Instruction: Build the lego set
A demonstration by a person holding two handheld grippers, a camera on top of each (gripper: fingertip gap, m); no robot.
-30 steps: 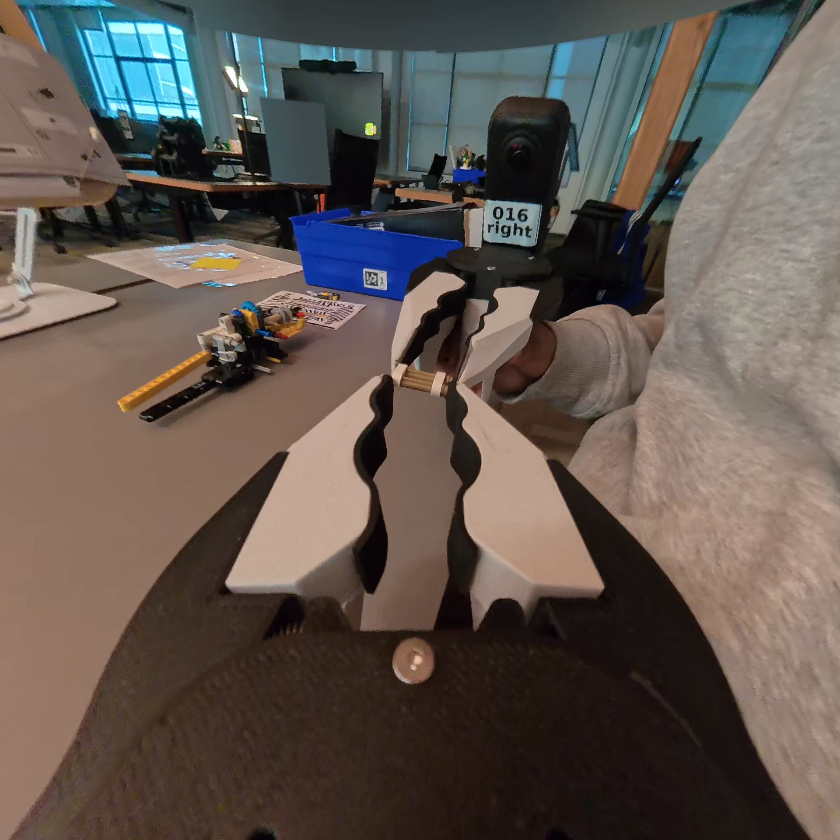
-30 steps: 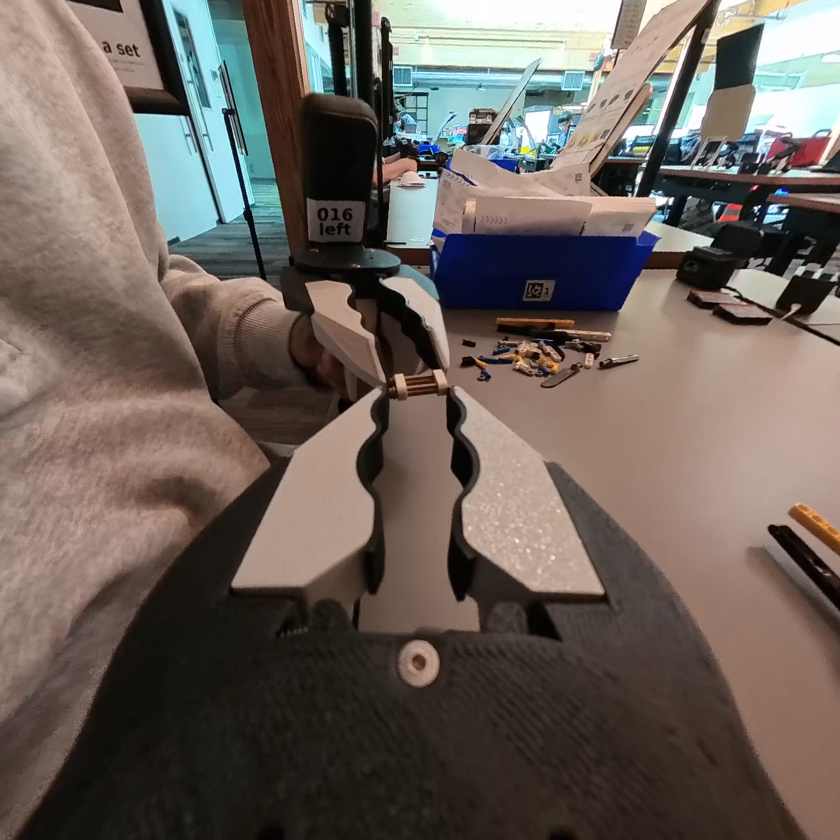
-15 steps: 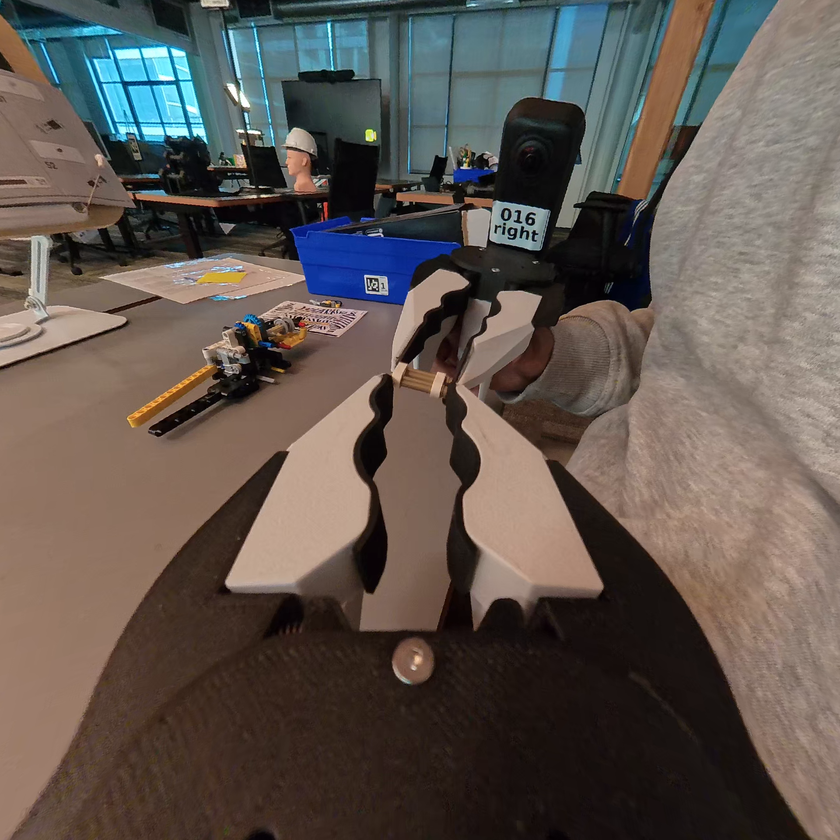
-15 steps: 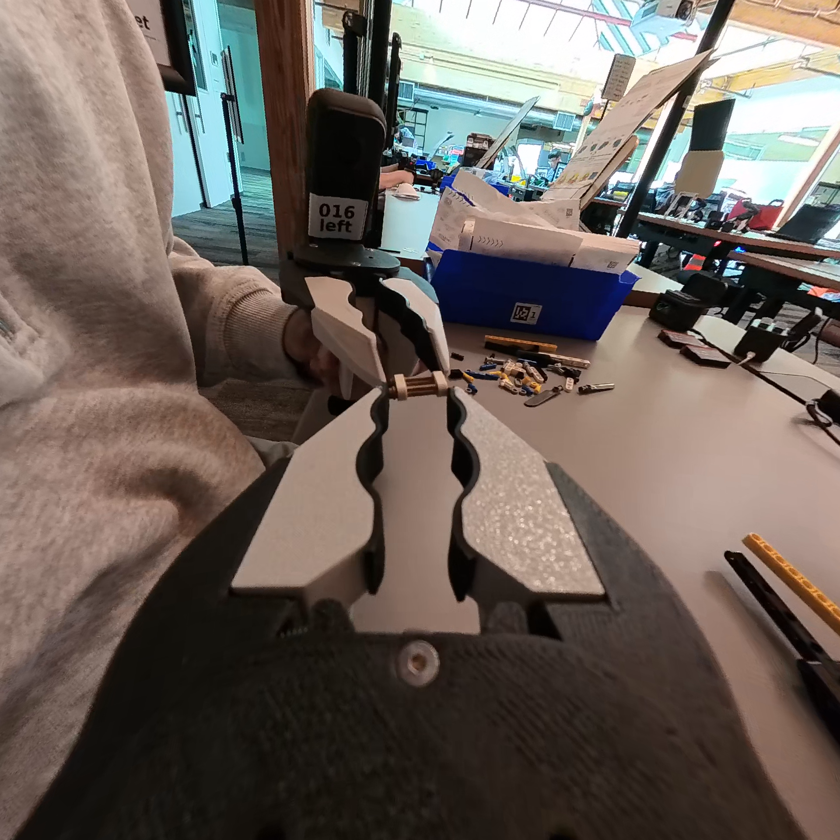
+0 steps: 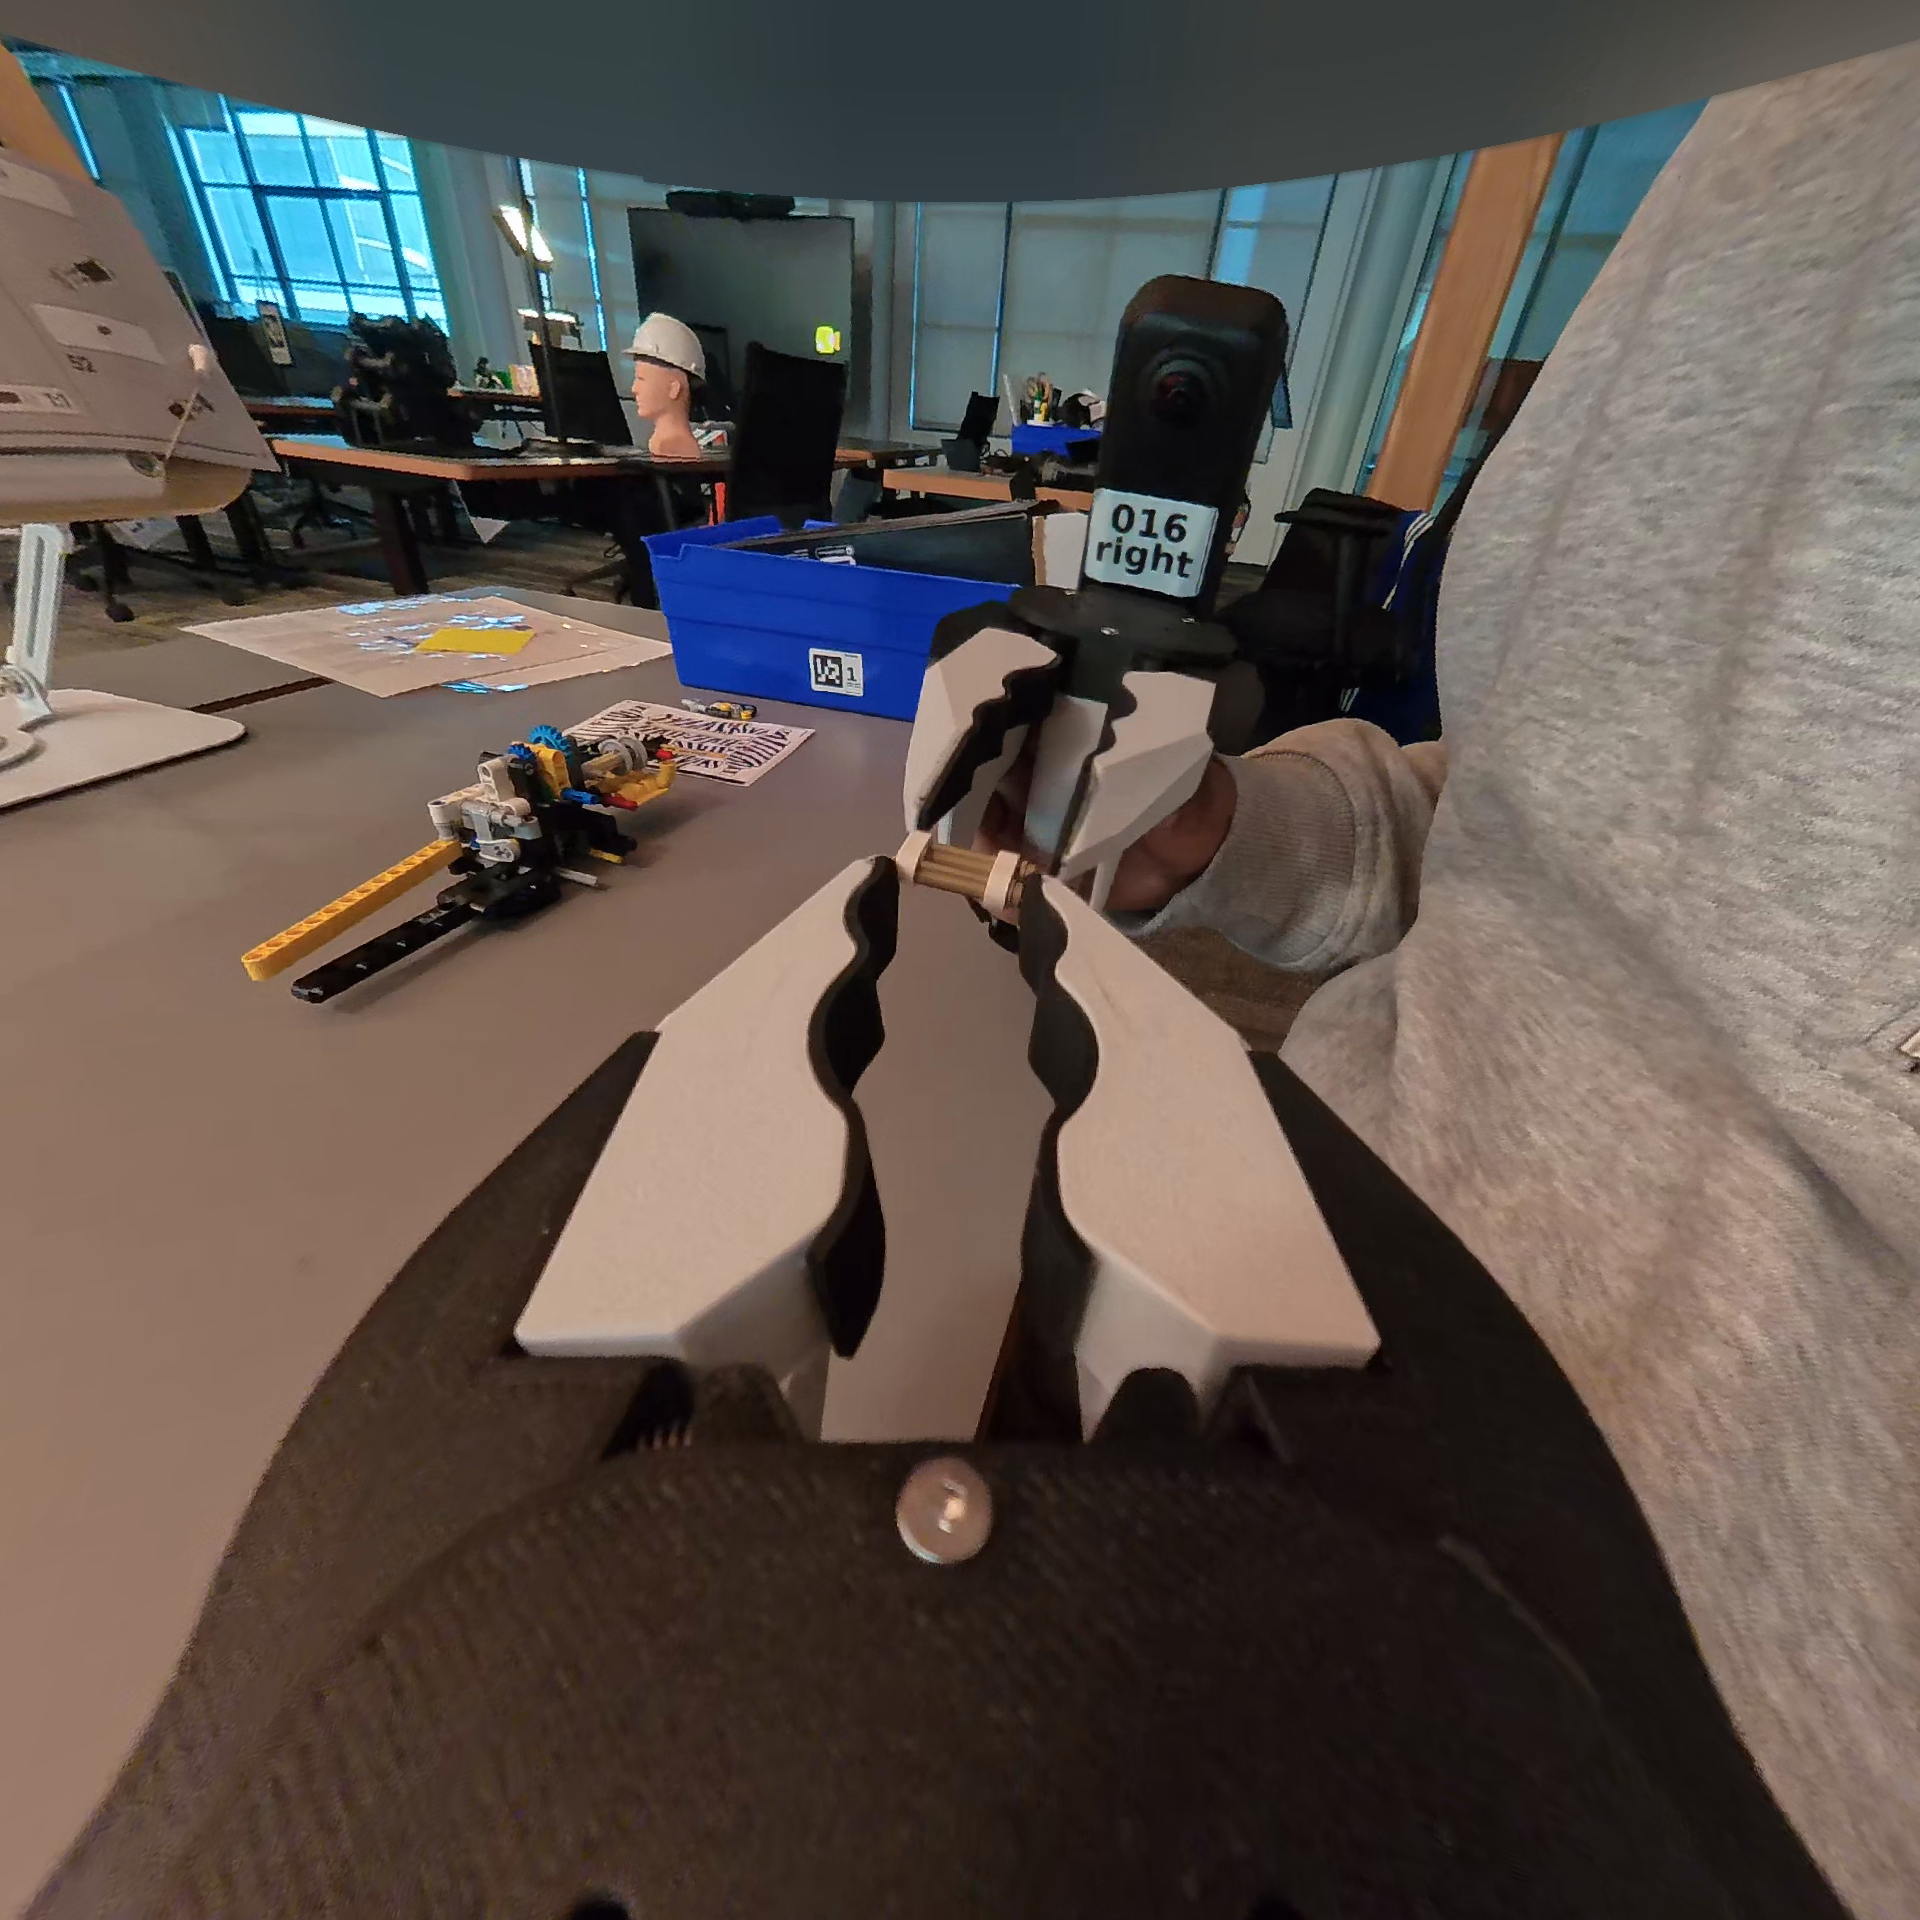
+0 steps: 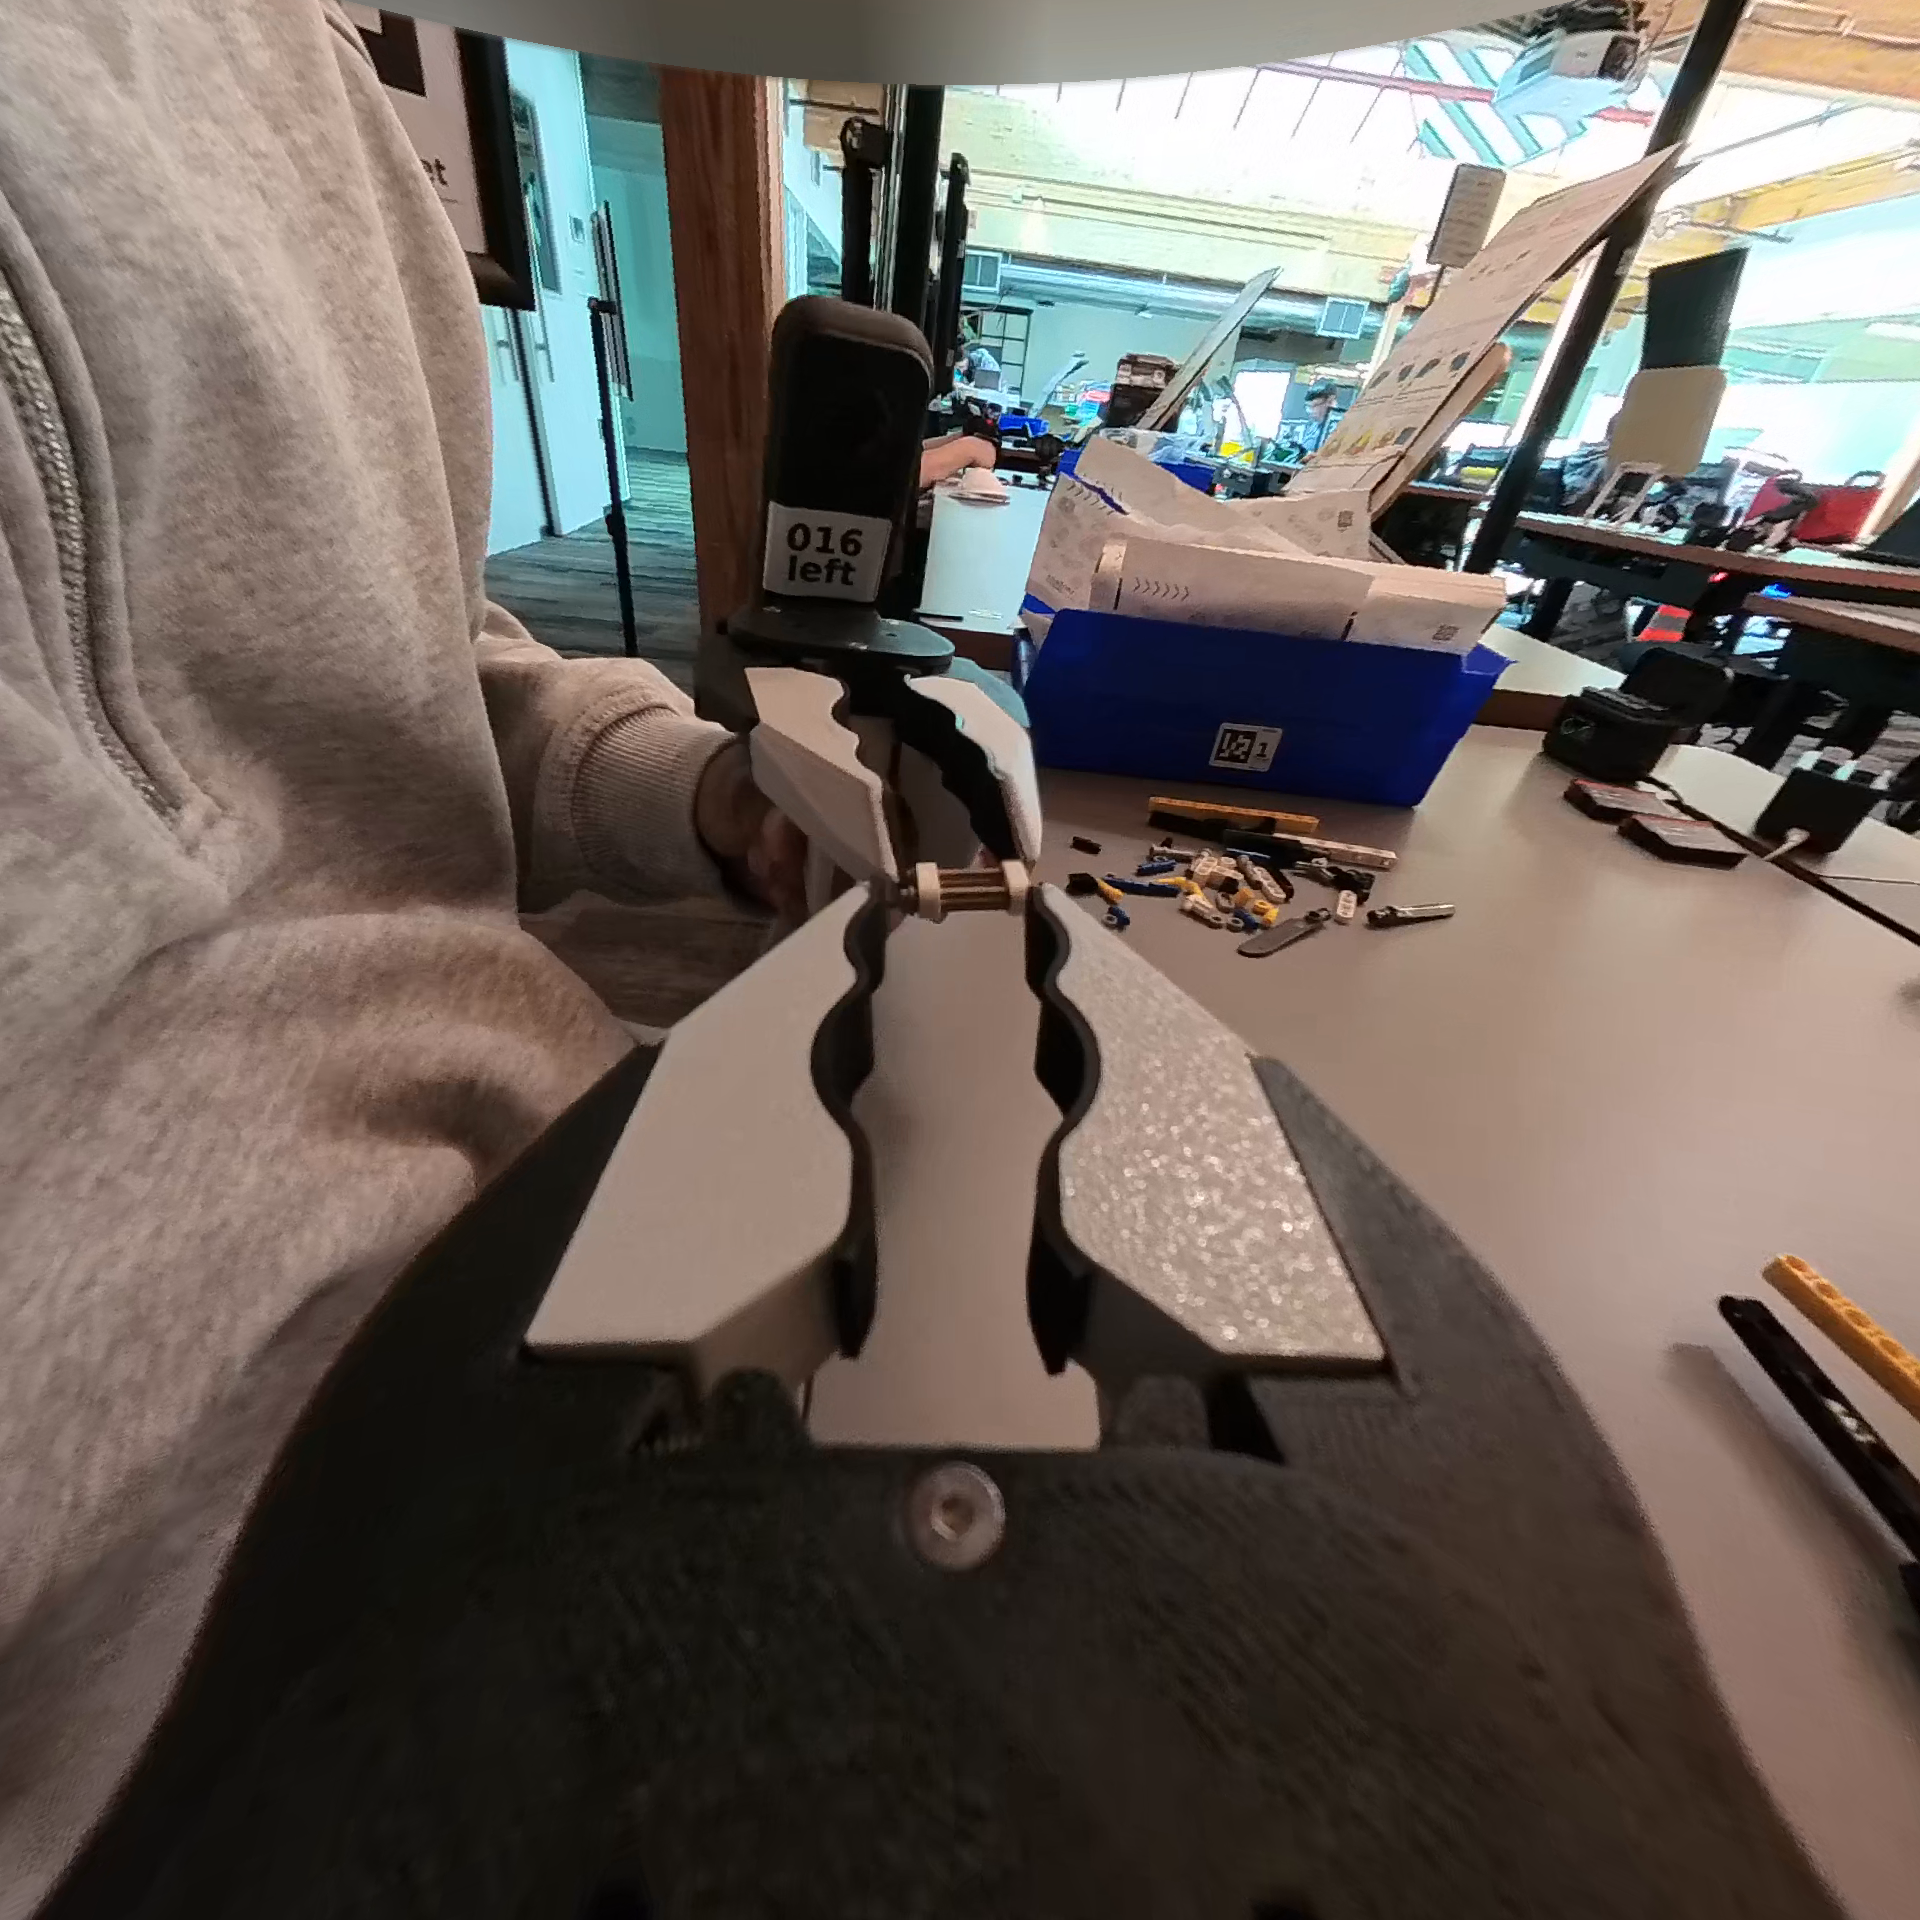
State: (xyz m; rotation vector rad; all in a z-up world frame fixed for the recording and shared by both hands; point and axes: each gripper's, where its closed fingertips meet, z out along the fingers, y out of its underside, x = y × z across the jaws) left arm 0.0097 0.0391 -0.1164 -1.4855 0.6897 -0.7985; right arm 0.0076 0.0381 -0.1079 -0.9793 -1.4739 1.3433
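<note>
Tan ribbed lego piece [image 5: 958, 869] hangs above the desk [image 5: 208, 1091], pinched between both the left hand-held gripper [image 5: 956, 883] and right hand-held gripper [image 6: 951, 894], so any twist or uneven squeeze probably pops it loose.

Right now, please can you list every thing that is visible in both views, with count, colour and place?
tan ribbed piece: one, tan with pale ends, in the air between both grippers
partly built model: one, mixed colours, with yellow and black beams, on the grey table
loose pieces: many, mixed colours, before the bin
blue bin: one, at the table's far edge
left gripper: jaws on the piece
right gripper: jaws on the piece
</note>
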